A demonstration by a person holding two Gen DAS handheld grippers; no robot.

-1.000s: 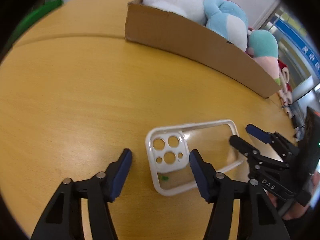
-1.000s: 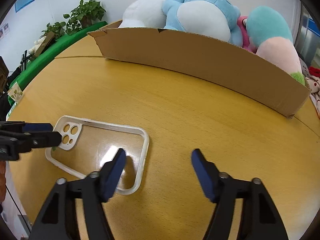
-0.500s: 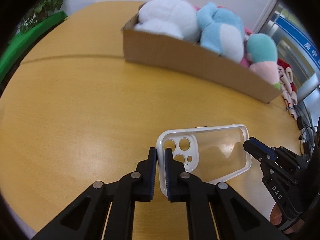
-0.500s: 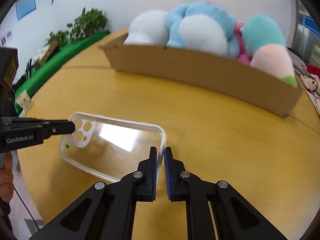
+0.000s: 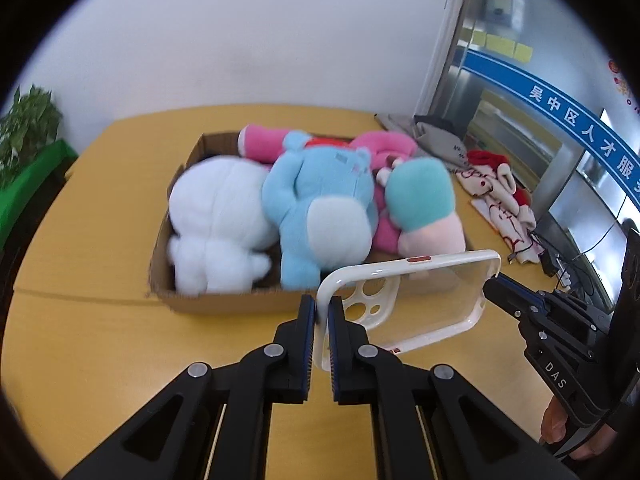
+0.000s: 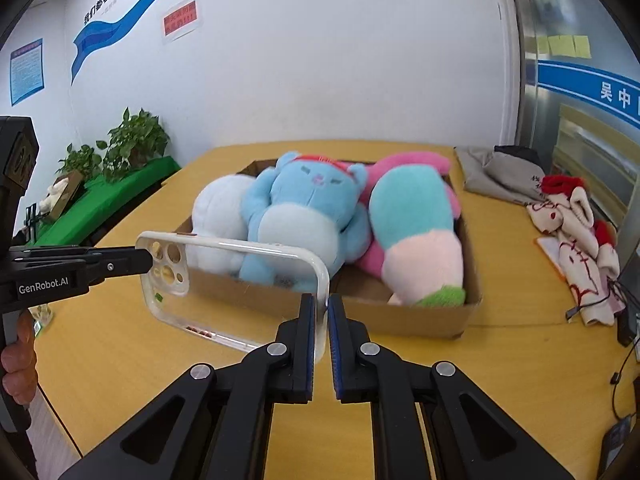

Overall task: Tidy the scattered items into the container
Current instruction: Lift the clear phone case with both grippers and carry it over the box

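Observation:
A clear phone case (image 5: 420, 300) with a white rim hangs in the air above the yellow table, held at both ends. My left gripper (image 5: 322, 320) is shut on its camera-hole end. My right gripper (image 6: 322, 316) is shut on the opposite end of the phone case (image 6: 240, 280). In the left wrist view the right gripper (image 5: 494, 288) comes in from the right; in the right wrist view the left gripper (image 6: 146, 260) comes in from the left. Just beyond the case stands the cardboard box (image 5: 224, 302), filled with white, blue, pink and teal plush toys (image 5: 320, 208).
Folded grey cloth (image 6: 500, 180) and red-and-white socks (image 6: 572, 232) lie on the table right of the box (image 6: 420, 320). Cables and a charger (image 6: 624, 320) sit at the right edge. Plants on a green ledge (image 6: 120, 184) line the left. A hand (image 6: 18, 360) holds the left handle.
Both grippers closed on the ends of the phone case, which lay flat on the table, and lifted it together. The view rose, so the box interior now shows.

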